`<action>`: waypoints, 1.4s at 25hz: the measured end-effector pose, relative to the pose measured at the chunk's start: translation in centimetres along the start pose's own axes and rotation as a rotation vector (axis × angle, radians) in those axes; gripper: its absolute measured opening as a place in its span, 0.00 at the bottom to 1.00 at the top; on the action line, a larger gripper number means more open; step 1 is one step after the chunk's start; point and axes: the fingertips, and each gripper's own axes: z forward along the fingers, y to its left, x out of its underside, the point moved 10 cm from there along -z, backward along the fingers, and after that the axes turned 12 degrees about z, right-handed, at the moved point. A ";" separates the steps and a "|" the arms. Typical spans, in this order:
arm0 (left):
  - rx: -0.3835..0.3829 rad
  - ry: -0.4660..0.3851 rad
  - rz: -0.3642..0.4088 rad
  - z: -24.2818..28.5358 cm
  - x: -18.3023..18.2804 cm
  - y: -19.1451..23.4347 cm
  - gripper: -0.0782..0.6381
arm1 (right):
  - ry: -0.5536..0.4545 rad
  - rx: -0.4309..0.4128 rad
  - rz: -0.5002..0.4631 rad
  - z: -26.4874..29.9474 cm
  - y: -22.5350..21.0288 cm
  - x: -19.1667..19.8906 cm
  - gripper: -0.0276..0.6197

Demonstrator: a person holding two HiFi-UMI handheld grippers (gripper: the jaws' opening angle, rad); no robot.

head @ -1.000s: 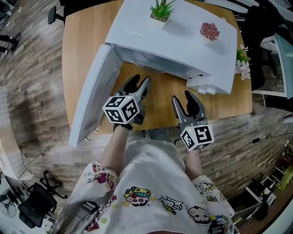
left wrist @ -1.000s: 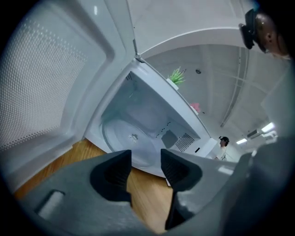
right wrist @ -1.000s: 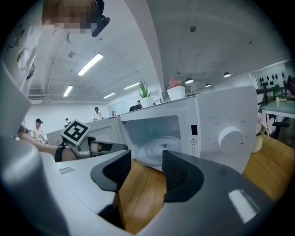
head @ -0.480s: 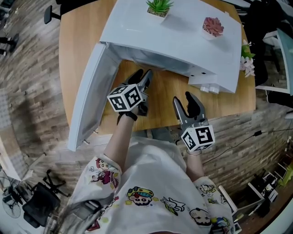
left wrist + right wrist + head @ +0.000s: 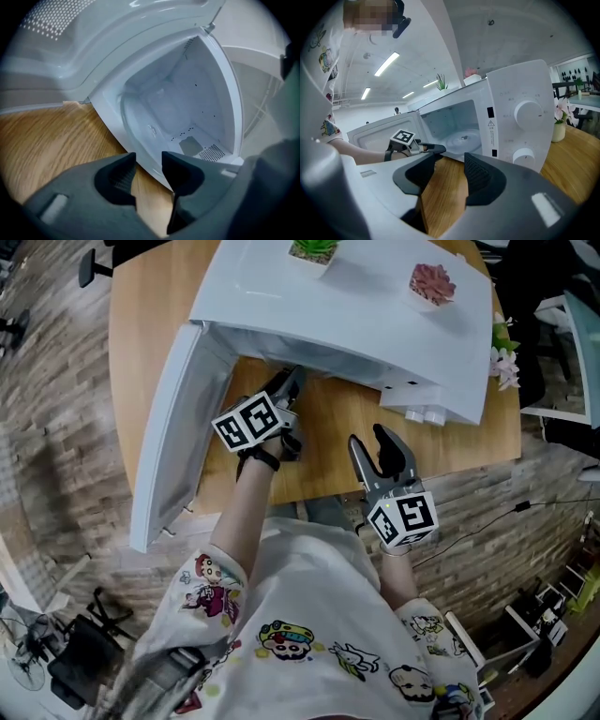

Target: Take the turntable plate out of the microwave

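Reaching past the open door [image 5: 173,418] to the mouth of the microwave [image 5: 356,306], the left hand-held gripper [image 5: 289,385] has jaws apart, just narrowing on nothing, the plate [image 5: 461,138] lies inside the cavity, and the right hand-held gripper [image 5: 367,439] hovers open, empty, above the tabletop [image 5: 328,432]

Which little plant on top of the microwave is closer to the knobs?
The pink plant: it sits at the end of the microwave top above the knobs. The spiky green plant sits nearer the side with the open door.
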 end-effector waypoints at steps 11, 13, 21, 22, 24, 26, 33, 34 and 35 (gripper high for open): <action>-0.020 -0.063 -0.106 0.6 0.3 0.4 0.24 | 0.010 0.000 0.003 0.2 -0.1 0.3 0.34; -0.024 -0.069 -0.113 0.6 0.4 0.4 0.24 | 0.011 -0.001 0.002 0.3 -0.1 0.3 0.34; -0.037 -0.079 -0.185 0.1 1.5 -0.3 0.21 | 0.010 -0.001 0.002 0.4 0.2 0.3 0.34; -0.036 -0.079 -0.194 -0.1 1.6 -0.3 0.21 | 0.009 -0.001 0.004 0.4 0.1 0.3 0.33; -0.034 -0.078 -0.205 -0.5 1.9 -0.4 0.21 | 0.009 -0.004 0.011 0.5 0.1 0.3 0.33; -0.033 -0.076 -0.210 -1.0 2.2 -0.5 0.21 | 0.011 -0.008 0.016 0.5 0.0 0.4 0.33; -0.022 -0.075 -0.226 -2.3 2.7 -0.8 0.20 | 0.019 -0.031 0.024 1.2 0.0 0.4 0.33; -0.021 -0.073 -0.229 -2.4 2.7 -0.9 0.20 | 0.021 -0.034 0.025 1.3 0.0 0.4 0.33; -0.020 -0.072 -0.231 -2.6 2.8 -0.9 0.19 | 0.025 -0.037 0.025 1.4 0.0 0.5 0.33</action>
